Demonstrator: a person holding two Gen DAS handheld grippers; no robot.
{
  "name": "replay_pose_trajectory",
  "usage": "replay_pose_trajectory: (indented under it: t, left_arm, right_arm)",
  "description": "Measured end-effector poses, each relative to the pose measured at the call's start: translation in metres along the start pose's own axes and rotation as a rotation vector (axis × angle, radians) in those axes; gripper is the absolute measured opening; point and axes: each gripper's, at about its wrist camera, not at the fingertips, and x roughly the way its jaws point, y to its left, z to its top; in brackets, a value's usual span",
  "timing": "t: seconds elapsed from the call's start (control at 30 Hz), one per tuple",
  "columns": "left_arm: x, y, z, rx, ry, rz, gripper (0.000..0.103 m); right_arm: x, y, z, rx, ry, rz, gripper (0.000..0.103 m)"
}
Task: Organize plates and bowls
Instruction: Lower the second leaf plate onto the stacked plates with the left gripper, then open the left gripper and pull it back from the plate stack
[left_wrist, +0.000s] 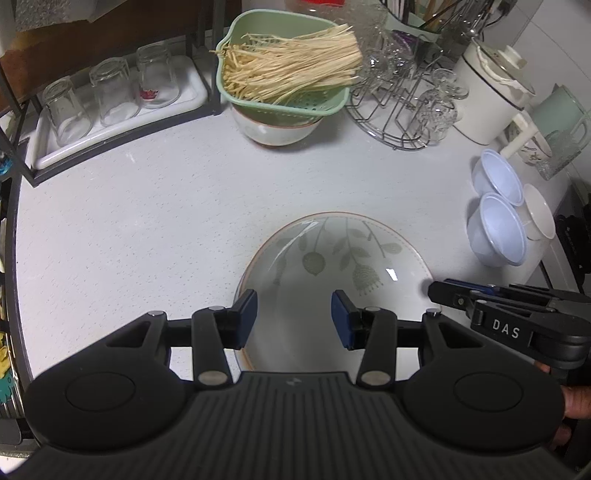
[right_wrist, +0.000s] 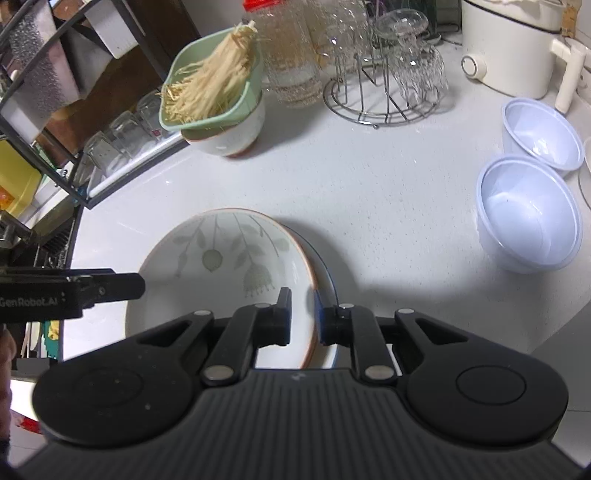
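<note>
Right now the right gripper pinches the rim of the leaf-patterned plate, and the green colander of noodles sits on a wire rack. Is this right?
Not quite. The green colander sits on a white bowl, not the wire rack, as the right wrist view shows. The right gripper does pinch the leaf-patterned plate.

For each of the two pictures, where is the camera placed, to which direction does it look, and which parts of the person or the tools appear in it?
Left wrist view: on the left tongs, looking steeply down at the leaf-patterned plate; own open fingers show, the right tongs enter at right, with fingers of a hand.
Right wrist view: on the right tongs, looking down; they are shut on the leaf-patterned plate's rim, with a blue-rimmed plate underneath; the left tongs enter at left.
Shared: the plate, green colander, plastic bowls, glass rack.
</note>
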Motion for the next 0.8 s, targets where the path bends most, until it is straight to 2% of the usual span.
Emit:
replay_pose_trajectory:
  t: [0.17, 0.53, 0.8]
  left_arm:
    - [-0.017, 0.001, 0.005, 0.004, -0.04, -0.031, 0.05]
    - [-0.077, -0.002, 0.018, 0.024, -0.186, -0.077, 0.05]
    - [-0.088, -0.008, 0.017, -0.025, -0.228, -0.057, 0.05]
  right_arm:
    - [-0.013, 0.007, 0.008, -0.005, -0.059, 0.005, 0.017]
    - [-0.071, 0.027, 0.025, -0.043, -0.239, 0.046, 0.017]
    - [-0.088, 0.03, 0.036, -0.109, -0.304, 0.079, 0.017]
